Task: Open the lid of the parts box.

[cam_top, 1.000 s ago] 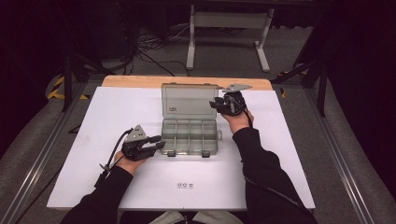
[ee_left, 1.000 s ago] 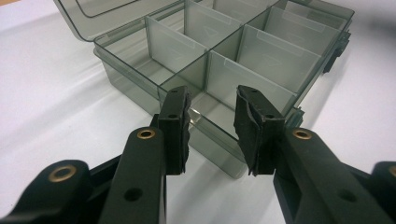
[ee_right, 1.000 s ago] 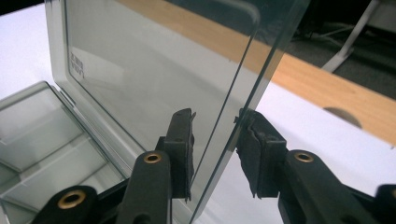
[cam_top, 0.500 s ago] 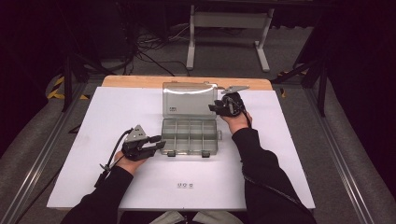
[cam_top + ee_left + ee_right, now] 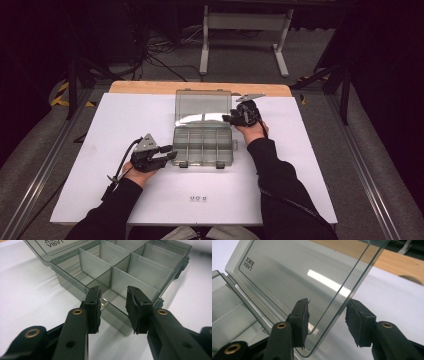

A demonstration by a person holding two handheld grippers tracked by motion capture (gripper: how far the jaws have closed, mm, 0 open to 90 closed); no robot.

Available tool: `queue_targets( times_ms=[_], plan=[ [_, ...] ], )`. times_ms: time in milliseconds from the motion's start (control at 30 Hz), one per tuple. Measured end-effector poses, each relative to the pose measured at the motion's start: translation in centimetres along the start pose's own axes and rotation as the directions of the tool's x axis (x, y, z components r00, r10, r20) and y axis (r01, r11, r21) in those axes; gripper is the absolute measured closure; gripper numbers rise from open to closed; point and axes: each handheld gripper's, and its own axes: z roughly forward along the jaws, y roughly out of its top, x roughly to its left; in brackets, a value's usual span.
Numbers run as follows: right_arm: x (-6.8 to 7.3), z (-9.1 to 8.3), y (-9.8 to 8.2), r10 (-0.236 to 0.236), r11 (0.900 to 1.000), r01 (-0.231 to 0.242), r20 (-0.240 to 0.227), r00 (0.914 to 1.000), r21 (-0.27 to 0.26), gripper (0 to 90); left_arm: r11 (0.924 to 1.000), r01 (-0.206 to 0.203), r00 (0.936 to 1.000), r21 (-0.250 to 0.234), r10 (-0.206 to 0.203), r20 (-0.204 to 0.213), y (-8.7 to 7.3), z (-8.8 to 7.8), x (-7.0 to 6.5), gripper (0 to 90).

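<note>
A clear grey compartment box [image 5: 202, 145] lies in the middle of the white board, its lid [image 5: 202, 106] standing open at the back. My left gripper [image 5: 170, 152] is at the box's near left corner. In the left gripper view its jaws [image 5: 113, 305] straddle that corner [image 5: 117, 322] with a pad against each wall; they have just eased slightly wider. My right gripper [image 5: 229, 119] is at the lid's right edge. Its jaws [image 5: 328, 312] have just been opening and now stand one on each side of the lid's edge [image 5: 337, 315], clear of it.
The compartments I can see are empty. Three small pieces [image 5: 198, 199] lie near the front edge of the white board [image 5: 110, 130]. A wooden table edge [image 5: 150, 86] runs behind the board, with cables and a stand's legs on the dark floor beyond.
The right hand has drifted slightly toward me beside the lid. The box, its lid and the left hand have kept their places.
</note>
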Motion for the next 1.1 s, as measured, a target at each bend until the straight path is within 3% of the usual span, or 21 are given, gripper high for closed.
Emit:
queue_targets(
  times_ms=[200, 533, 833, 1100],
  plan=[
    [-0.5, 0.3, -0.5, 0.046, 0.999, -0.046, -0.026, 0.9986, -0.003, 51.9, 1.0000, 0.000, 1.0000, 0.000, 0.000, 0.006, 0.0, 0.0, 0.1, 61.9],
    [-0.5, 0.2, -0.5, 0.029, 0.999, -0.029, -0.008, 0.9995, 0.013, 50.9, 0.9999, 0.012, 0.9999, 0.002, -0.012, 0.003, 0.0, 0.0, 0.0, 61.9],
    [0.1, -0.8, 0.1, 0.010, 1.000, -0.011, -0.013, 0.9999, -0.008, 46.0, 0.9998, 0.021, 0.9997, -0.001, -0.021, 0.011, 0.1, -0.2, 0.2, 59.2],
    [1.6, -3.5, 1.0, -0.036, 0.997, 0.035, -0.011, 0.9993, -0.073, 34.8, 0.9990, 0.029, 0.9996, -0.034, -0.029, -0.006, 0.7, -1.3, 0.5, 31.5]
  ],
)
